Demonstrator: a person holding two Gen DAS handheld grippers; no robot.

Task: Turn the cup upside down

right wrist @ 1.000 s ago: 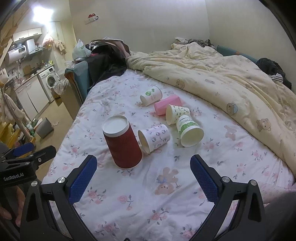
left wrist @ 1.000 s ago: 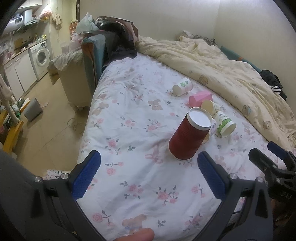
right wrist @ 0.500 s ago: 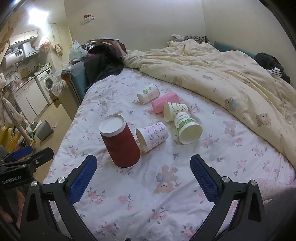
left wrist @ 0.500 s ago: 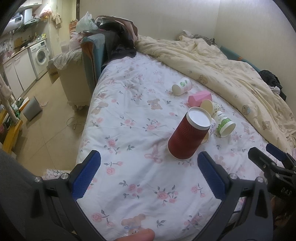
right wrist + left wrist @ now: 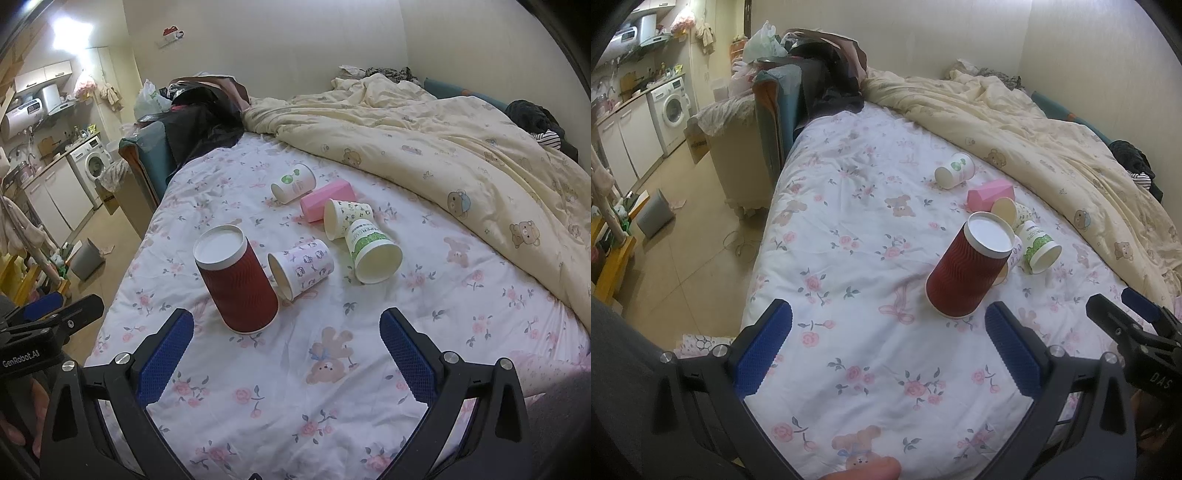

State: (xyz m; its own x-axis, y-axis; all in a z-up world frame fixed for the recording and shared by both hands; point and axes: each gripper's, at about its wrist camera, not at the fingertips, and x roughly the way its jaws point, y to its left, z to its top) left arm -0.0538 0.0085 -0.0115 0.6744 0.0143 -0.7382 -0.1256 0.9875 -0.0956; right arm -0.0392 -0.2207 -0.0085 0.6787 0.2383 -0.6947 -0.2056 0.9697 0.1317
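Note:
A dark red ribbed paper cup [image 5: 967, 273] [image 5: 236, 284] stands upside down on the floral bedsheet, white base up, leaning slightly. Several patterned paper cups lie on their sides beside it: a white kitty-print cup [image 5: 301, 267], a green-label cup [image 5: 373, 251] [image 5: 1039, 245], a beige cup [image 5: 345, 218] and a green-leaf cup [image 5: 293, 182] [image 5: 955, 170]. My left gripper [image 5: 886, 345] is open and empty, just short of the red cup. My right gripper [image 5: 282, 358] is open and empty, just short of the cups.
A pink box [image 5: 327, 199] lies among the cups. A cream bear-print duvet [image 5: 461, 155] is heaped on the bed's right side. The bed's left edge drops to the floor, with a sofa [image 5: 775, 110] and a washing machine [image 5: 674, 107] beyond.
Both grippers have drifted slightly, so the cups shift a little in view. Nothing was taken hold of and both stay open.

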